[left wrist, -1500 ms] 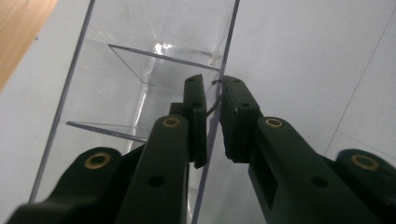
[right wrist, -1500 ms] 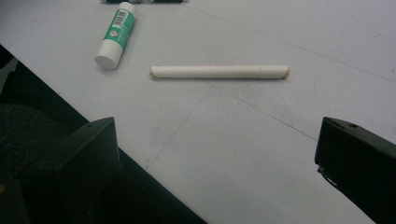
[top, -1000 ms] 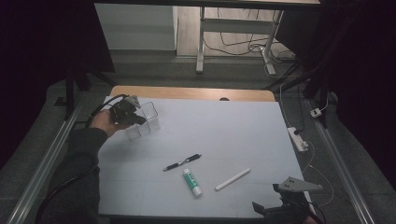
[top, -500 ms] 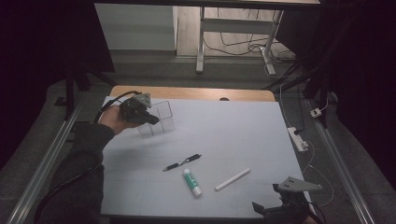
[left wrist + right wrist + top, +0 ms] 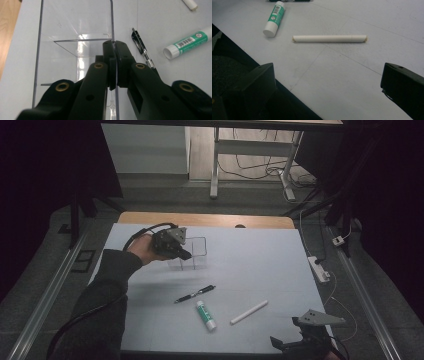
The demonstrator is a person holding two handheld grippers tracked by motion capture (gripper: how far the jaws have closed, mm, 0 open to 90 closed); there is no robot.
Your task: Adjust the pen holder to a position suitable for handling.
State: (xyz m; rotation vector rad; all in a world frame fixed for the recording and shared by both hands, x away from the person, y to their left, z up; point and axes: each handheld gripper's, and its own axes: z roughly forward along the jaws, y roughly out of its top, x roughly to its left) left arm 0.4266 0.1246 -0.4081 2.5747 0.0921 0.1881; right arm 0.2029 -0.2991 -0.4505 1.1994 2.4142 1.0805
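One barcode marks the green glue stick (image 5: 188,44); left fingers (image 5: 110,58) pinch the clear box (image 5: 75,32) wall, right fingers (image 5: 259,82) spread.

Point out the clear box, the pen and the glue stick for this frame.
clear box (image 5: 197,251), high view, on its far right wall.
pen (image 5: 195,294), high view, on the middle of its barrel.
glue stick (image 5: 206,315), high view, on its green label.
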